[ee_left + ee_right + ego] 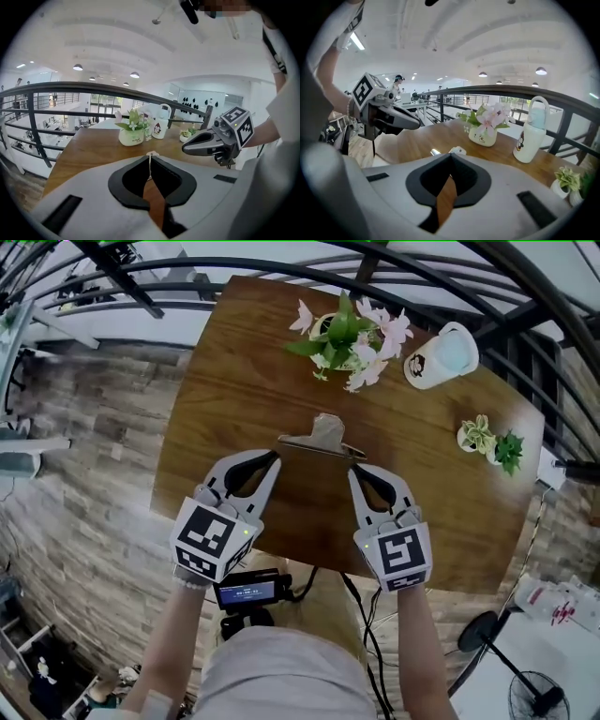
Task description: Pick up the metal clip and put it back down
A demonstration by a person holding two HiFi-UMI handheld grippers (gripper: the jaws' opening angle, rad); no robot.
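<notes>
A brown clipboard (314,498) with a metal clip (324,434) at its far end hangs a little above the wooden table (234,381). My left gripper (276,458) is shut on the clipboard's left edge near the top corner, and my right gripper (354,471) is shut on its right edge. In the left gripper view the thin board (153,206) runs edge-on between the closed jaws, with the clip (152,153) just past the tips and the right gripper (186,149) opposite. The right gripper view shows the board (446,199) pinched the same way, the clip (457,151) ahead and the left gripper (416,124) across.
On the far part of the table stand a white pot of pink flowers (349,334), a white jug with a handle (441,355) and two small green plants (489,440). A dark metal railing (281,268) curves behind the table. A small camera (248,592) sits at the person's chest.
</notes>
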